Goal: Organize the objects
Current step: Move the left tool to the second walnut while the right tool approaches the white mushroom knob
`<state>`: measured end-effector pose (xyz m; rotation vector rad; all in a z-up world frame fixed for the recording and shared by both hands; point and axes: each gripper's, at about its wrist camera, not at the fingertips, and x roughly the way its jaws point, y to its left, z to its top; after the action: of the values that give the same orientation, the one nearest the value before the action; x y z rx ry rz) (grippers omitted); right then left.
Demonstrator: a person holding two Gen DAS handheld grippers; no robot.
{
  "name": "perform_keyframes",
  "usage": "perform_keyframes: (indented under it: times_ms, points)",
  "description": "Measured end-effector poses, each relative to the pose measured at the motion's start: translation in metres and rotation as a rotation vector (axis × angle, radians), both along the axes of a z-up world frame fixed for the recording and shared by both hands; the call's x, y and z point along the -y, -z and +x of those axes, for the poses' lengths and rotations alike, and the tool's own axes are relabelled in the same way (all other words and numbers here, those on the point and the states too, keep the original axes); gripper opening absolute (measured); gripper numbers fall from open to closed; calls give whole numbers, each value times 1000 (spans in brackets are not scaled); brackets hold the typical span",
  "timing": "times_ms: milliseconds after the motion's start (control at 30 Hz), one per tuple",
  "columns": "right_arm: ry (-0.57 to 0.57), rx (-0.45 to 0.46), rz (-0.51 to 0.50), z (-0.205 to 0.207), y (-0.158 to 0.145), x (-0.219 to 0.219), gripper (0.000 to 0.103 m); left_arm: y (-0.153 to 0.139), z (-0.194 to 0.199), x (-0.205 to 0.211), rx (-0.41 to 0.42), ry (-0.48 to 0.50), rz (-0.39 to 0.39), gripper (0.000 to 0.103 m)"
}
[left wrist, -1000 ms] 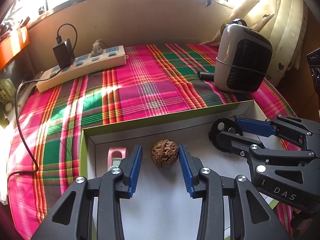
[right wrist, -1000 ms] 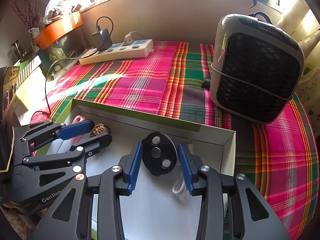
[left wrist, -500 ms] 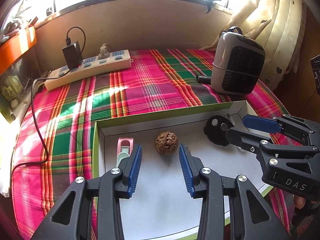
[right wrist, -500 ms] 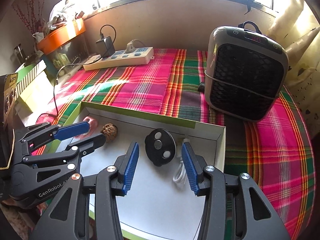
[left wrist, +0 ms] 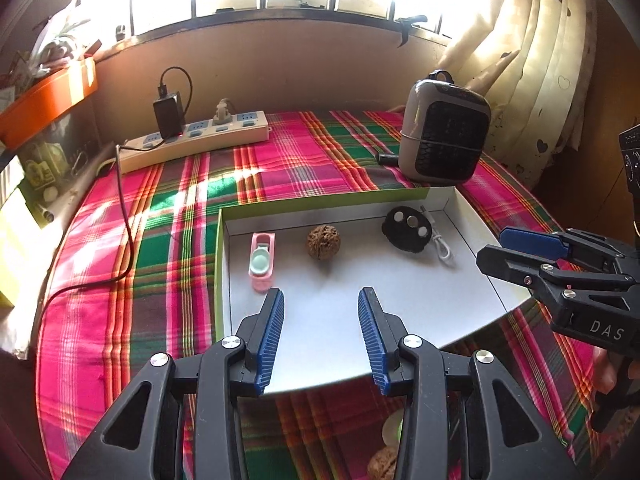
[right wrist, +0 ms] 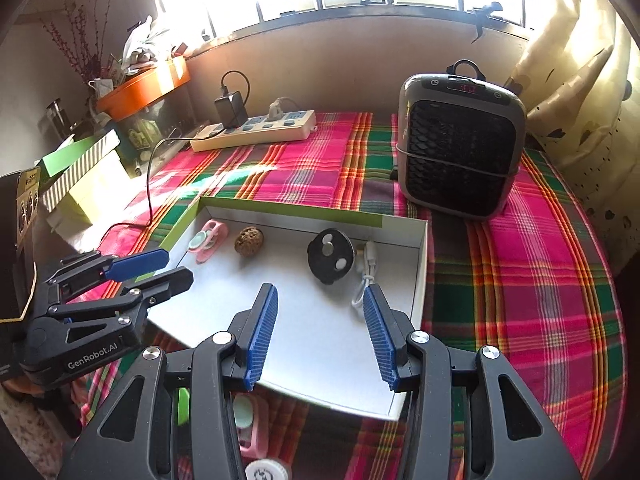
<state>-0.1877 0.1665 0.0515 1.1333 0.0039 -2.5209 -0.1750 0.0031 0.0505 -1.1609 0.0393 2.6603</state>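
Both tongs, left [left wrist: 321,336] and right [right wrist: 316,334], hang released and empty over the shallow white green-edged box [left wrist: 400,304]. Inside it the pink oblong clip-shaped case [left wrist: 262,259] lies flat near the left wall, long axis pointing at the far wall. The brown wrinkly walnut [left wrist: 323,241] and black round three-button disc [left wrist: 407,229] sit apart to its right.

Half-hidden things at the near edge of the plaid-covered table

A brown wrinkled walnut [left wrist: 382,467] and a pink plastic piece [right wrist: 250,426], perhaps a small case, sit partly behind gripper frames; a white round cap [right wrist: 267,472] is cut off.
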Motion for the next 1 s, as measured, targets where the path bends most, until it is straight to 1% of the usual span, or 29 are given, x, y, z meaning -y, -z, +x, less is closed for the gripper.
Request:
perform_keyframes:
  times_ms: [133, 300, 400, 567, 633, 733, 900, 1000]
  points:
    - [-17, -14, 5, 22, -2, -3, 46, -3, 23, 4, -14, 0, 8, 37]
    - [-25, -27, -8, 50, -2, -8, 46, 6, 49, 9, 7, 7, 47, 37]
    - [-17, -19, -1, 66, 6, -11, 47, 10, 63, 9, 11, 22, 46, 37]
    - [-15, -13, 17, 92, 18, -14, 47, 15, 81, 11, 16, 34, 81, 37]
    - [-17, -9, 8, 101, 21, -15, 47, 17, 87, 12, 18, 36, 99, 37]
    - [-21, -9, 16, 111, 25, -15, 51, 21, 91, 13, 31, 41, 108, 38]
    - [-28, 10, 25, 116, 34, -11, 51, 27, 92, 12, 52, 44, 118, 38]
    - [-38, 18, 49, 118, 39, -6, 51, 31, 90, 11, 62, 49, 118, 38]
